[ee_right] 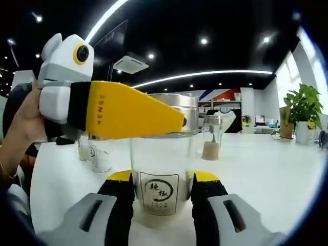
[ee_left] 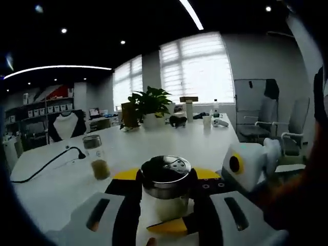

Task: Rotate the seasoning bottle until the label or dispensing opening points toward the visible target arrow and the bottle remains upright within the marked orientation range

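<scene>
The seasoning bottle (ee_left: 165, 170) stands upright on the white table (ee_left: 61, 189). It is clear glass with a perforated metal lid. Its label (ee_right: 159, 192), black characters in a circle, faces the right gripper view. My left gripper (ee_left: 167, 180) is shut on the lid, a black, yellow-tipped jaw on each side. My right gripper (ee_right: 163, 177) is shut on the glass body (ee_right: 164, 154) lower down. In the left gripper view the right gripper's white body (ee_left: 246, 164) comes in from the right. A hand (ee_right: 20, 128) holds the left gripper, whose yellow finger (ee_right: 128, 110) crosses in front of the lid.
A second jar (ee_left: 97, 156) (ee_right: 211, 136) with brown seasoning stands further back on the table. A black cable (ee_left: 51, 164) lies at the left. Small glass jars (ee_right: 97, 154) stand behind the bottle. A potted plant (ee_left: 148, 105) (ee_right: 302, 110) and chairs (ee_left: 277, 123) are at the far end.
</scene>
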`<move>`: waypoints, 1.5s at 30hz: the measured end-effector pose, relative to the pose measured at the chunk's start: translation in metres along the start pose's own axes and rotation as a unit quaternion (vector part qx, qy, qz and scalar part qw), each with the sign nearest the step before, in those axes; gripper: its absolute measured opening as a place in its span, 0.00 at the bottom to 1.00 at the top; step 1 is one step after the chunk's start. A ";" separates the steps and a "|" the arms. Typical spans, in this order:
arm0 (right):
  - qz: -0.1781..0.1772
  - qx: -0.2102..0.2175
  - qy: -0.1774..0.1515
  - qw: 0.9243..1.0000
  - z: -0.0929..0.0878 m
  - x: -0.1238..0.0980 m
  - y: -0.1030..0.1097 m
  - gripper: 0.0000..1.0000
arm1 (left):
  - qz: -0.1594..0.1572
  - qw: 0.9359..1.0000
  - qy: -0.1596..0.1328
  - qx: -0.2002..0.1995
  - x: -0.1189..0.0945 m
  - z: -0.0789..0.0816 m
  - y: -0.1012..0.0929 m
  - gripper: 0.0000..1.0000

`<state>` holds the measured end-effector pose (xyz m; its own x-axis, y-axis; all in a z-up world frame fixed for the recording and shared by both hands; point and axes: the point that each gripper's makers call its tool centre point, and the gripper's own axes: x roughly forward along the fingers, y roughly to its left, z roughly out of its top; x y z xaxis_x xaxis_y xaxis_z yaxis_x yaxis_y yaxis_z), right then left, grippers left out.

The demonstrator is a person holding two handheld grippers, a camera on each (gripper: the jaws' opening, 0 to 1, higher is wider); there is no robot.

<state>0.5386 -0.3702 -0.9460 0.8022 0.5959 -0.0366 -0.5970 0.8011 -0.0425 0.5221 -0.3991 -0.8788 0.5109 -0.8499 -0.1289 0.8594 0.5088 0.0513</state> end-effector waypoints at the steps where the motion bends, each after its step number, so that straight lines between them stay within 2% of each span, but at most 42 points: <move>1: -0.001 -0.002 0.001 1.000 0.000 0.000 0.000 0.41 | -0.003 1.000 0.000 -0.003 0.000 0.000 0.001 0.40; 5: 0.004 0.004 0.002 1.000 -0.001 0.000 0.003 0.41 | -0.011 1.000 0.004 -0.010 0.000 -0.001 0.004 0.40; 8: 0.007 0.002 0.002 1.000 -0.001 0.000 0.004 0.41 | -0.022 1.000 0.011 -0.008 -0.002 0.000 0.004 0.40; 16: 0.020 -0.011 0.007 1.000 -0.002 0.001 0.011 0.40 | -0.027 0.999 0.029 0.006 -0.009 -0.002 0.004 0.40; 20: 0.026 -0.015 0.009 1.000 -0.003 0.002 0.013 0.40 | -0.022 0.999 0.033 0.012 -0.017 -0.001 0.005 0.39; 24: 0.031 -0.017 0.008 0.999 -0.003 0.002 0.015 0.39 | -0.012 1.000 0.024 -0.004 -0.023 -0.002 0.009 0.38; 38: 0.037 -0.018 0.009 0.999 -0.003 0.003 0.019 0.39 | 0.008 1.000 0.013 -0.004 -0.032 -0.001 0.008 0.37; 42: 0.038 -0.019 0.009 0.999 -0.003 0.003 0.019 0.39 | 0.019 1.000 0.008 0.006 -0.036 0.004 0.008 0.36; 45: 0.040 -0.019 0.009 0.999 -0.003 0.003 0.021 0.39 | 0.041 0.999 -0.006 -0.010 -0.038 0.005 0.009 0.35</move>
<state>0.5286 -0.3520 -0.9499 0.7526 0.6558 -0.0600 -0.6585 0.7486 -0.0768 0.5104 -0.3627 -0.8687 0.5793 -0.8073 -0.1127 0.8145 0.5787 0.0411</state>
